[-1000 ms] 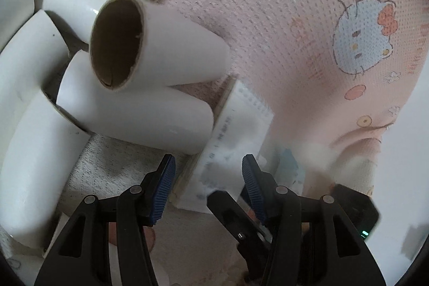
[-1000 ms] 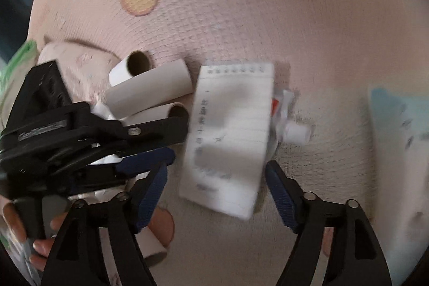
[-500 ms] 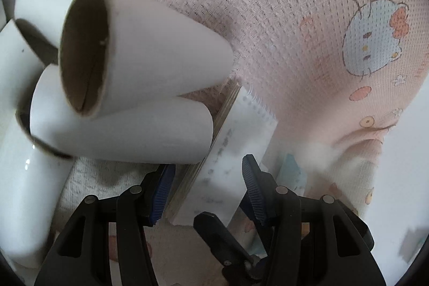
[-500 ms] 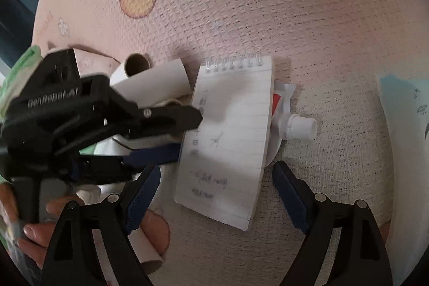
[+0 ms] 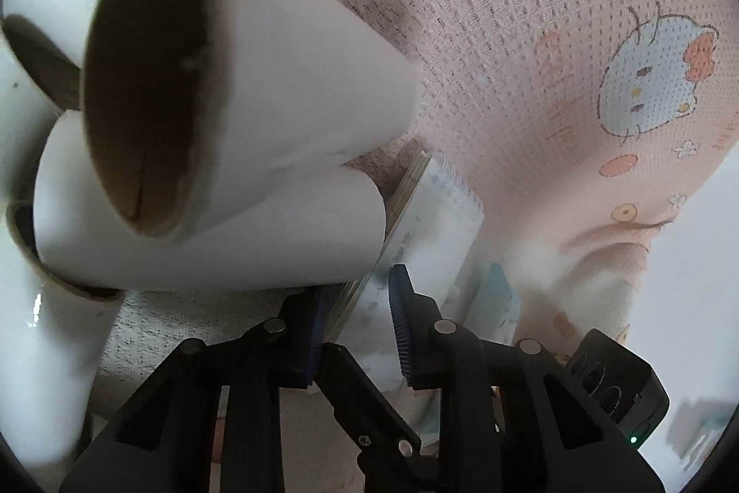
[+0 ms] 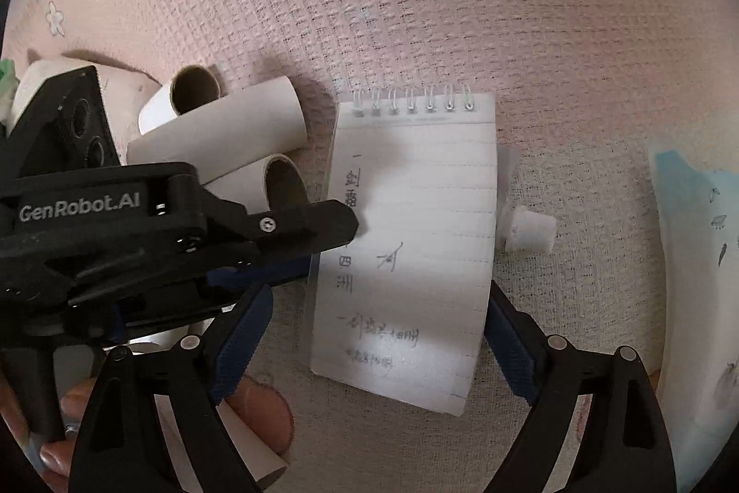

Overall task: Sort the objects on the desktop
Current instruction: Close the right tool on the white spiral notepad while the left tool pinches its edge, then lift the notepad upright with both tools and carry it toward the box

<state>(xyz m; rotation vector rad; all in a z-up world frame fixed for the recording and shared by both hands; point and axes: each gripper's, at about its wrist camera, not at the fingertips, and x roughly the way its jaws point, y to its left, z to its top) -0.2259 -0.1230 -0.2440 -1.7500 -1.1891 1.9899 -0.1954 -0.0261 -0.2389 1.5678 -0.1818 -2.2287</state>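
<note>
A small spiral notepad [image 6: 415, 234] with handwriting lies on the pink patterned cloth [image 6: 462, 8]. My left gripper [image 6: 323, 243] comes in from the left. One finger is over the notepad's left edge and its blue pad is below, and the jaws are closing. From the left wrist the notepad's edge [image 5: 369, 285] stands between the pads of the left gripper [image 5: 355, 308], and I see no firm squeeze. My right gripper [image 6: 374, 336] straddles the notepad's near half, its jaws wide, still opening, and clear of the paper.
Several white cardboard tubes [image 6: 221, 128] are piled left of the notepad and loom large over it [image 5: 258, 77]. A white capped tube [image 6: 531, 234] pokes out from under the notepad's right side. A pale blue printed packet [image 6: 693, 262] lies far right. A person's fingers [image 6: 258, 414] show at lower left.
The left jaws have narrowed around the notepad's edge and the left camera has drawn closer to the tubes. The right jaws have spread wider and now straddle the notepad.
</note>
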